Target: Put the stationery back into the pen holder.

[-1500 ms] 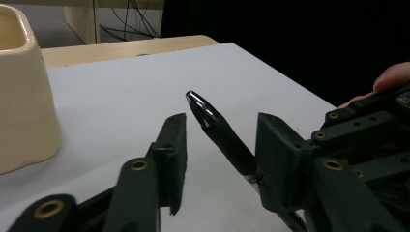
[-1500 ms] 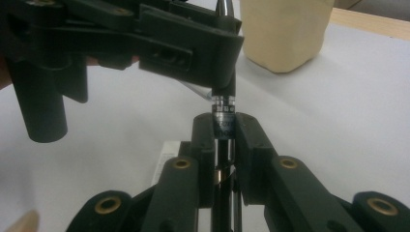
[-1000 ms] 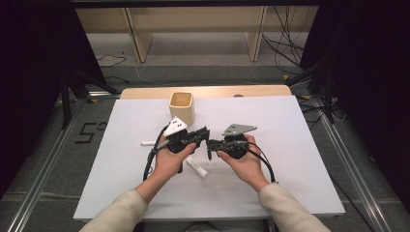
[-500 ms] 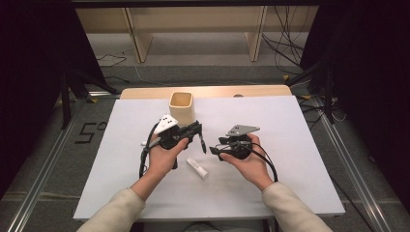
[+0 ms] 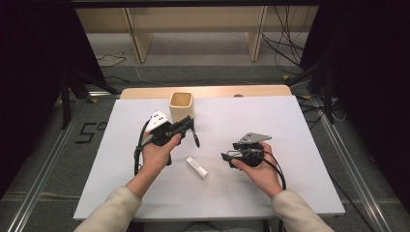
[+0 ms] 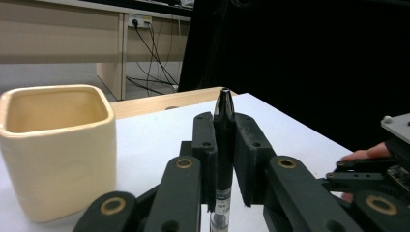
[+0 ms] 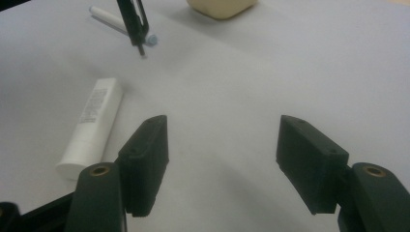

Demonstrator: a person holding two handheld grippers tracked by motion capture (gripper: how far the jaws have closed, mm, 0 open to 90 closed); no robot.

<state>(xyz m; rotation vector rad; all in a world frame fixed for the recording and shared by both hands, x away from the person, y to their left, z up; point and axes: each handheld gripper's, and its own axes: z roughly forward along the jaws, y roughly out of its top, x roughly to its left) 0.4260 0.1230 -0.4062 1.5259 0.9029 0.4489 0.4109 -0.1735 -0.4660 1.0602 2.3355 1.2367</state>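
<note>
White sheeting is covering the surface [image 5: 290, 145], and its wooden edge is showing at the far side. Behind it, pale wooden furniture legs and dark cables are lying on a grey floor, with black curtains hanging at both sides.

Near the far edge a cream square cup [image 5: 181, 106] is standing upright with its mouth open. In the left gripper view the cup [image 6: 57, 147] is sitting just left of the jaws, near them but not touching. A white tube [image 5: 197, 167] is lying flat between the two hands; in the right gripper view the tube [image 7: 92, 126] is showing small printed text and is resting just beside the left jaw. Farther off in that view a white pen-like stick [image 7: 112, 20] with a pale blue end is lying on the sheet, partly hidden behind the dark pen tip.

The left tongs [image 5: 186, 126] are clamping a black pen [image 6: 223, 154], lifted above the sheet close to the cup. The pen is glossy, with a pointed end rising past the jaws and a clear part with a label lower down.

The right tongs [image 7: 222, 162] are standing wide and holding nothing, over bare sheet; in the high view the right tongs [image 5: 225, 157] are pointing toward the tube.
</note>
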